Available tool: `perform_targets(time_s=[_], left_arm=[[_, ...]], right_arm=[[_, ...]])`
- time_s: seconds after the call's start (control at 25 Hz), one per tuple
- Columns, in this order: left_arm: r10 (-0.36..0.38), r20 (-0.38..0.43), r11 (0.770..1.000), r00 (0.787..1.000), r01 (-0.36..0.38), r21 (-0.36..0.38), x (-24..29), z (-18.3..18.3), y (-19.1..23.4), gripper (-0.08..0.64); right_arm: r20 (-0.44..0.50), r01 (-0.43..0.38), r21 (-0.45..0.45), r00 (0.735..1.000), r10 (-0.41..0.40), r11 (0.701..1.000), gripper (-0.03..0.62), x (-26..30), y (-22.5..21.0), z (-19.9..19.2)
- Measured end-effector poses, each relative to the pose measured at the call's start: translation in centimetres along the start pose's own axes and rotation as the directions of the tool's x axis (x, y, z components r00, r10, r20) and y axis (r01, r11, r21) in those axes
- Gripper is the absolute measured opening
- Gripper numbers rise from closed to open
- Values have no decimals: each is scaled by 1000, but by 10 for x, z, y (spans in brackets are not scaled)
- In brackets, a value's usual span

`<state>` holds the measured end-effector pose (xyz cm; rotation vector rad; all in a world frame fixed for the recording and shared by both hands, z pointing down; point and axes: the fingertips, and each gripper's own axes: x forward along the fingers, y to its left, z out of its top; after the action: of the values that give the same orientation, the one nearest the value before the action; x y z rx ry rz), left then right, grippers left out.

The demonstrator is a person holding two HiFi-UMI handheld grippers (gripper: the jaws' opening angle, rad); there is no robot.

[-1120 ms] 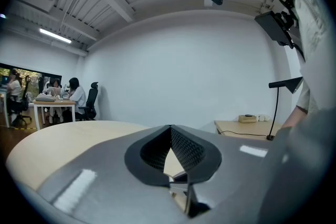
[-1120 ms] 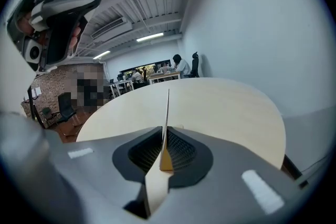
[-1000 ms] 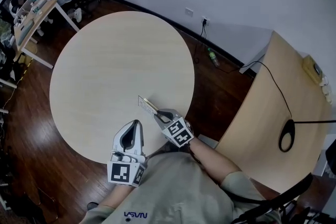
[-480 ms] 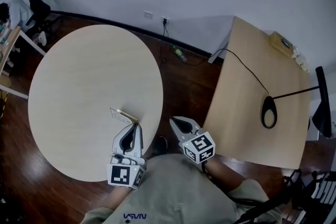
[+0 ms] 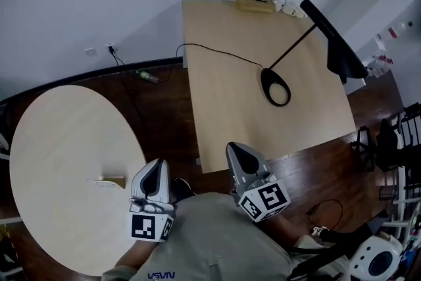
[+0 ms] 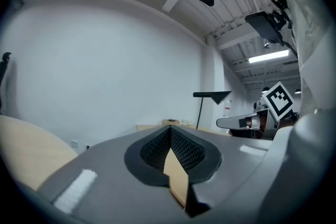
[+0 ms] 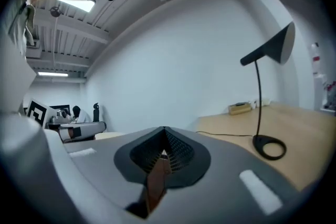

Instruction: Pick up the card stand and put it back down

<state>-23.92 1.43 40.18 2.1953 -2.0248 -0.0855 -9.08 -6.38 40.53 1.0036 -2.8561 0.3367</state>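
Observation:
The card stand (image 5: 108, 181), a small flat tan piece, lies on the round pale table (image 5: 59, 141) near its right side. No gripper touches it. In the head view my left gripper (image 5: 158, 165) hovers just right of the stand at the table's rim, jaws shut and empty. My right gripper (image 5: 235, 149) is farther right, over the dark floor at the corner of the square table (image 5: 230, 108), also shut with nothing in it. In the gripper views both the left gripper (image 6: 170, 131) and the right gripper (image 7: 164, 134) show pads pressed together, pointing at a white wall.
On the square wooden table stand a black desk lamp (image 5: 329, 36) with a ring base (image 5: 276, 87), a cable, and a tan box (image 5: 255, 2) at the far edge. A bottle (image 5: 146, 76) lies on the floor by the wall. Chairs and gear crowd the right.
The right gripper has left the card stand, drawn back off the round table and shut. The head view has swung right; the stand stays on the round table.

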Motion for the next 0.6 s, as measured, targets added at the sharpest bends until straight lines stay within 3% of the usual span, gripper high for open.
perform_targets(time_s=[0.16, 0.32, 0.48, 0.6], left_arm=[[-144, -17, 989, 989, 145, 27, 22, -1, -73, 3], [-254, -29, 964, 967, 256, 68, 32, -2, -149, 3], [-297, -60, 947, 953, 303, 110, 26, -9, -221, 3], [-287, -89, 945, 954, 297, 134, 18, -18, -261, 3]], right_arm=[[43, 86, -7, 995, -86, 996, 0, -64, -28, 15], [51, 168, -4, 985, -167, 986, 0, -129, -55, 8], [55, 216, 45, 974, -218, 975, 0, -188, -87, 1], [53, 221, 40, 973, -223, 974, 0, -223, -104, -4]])
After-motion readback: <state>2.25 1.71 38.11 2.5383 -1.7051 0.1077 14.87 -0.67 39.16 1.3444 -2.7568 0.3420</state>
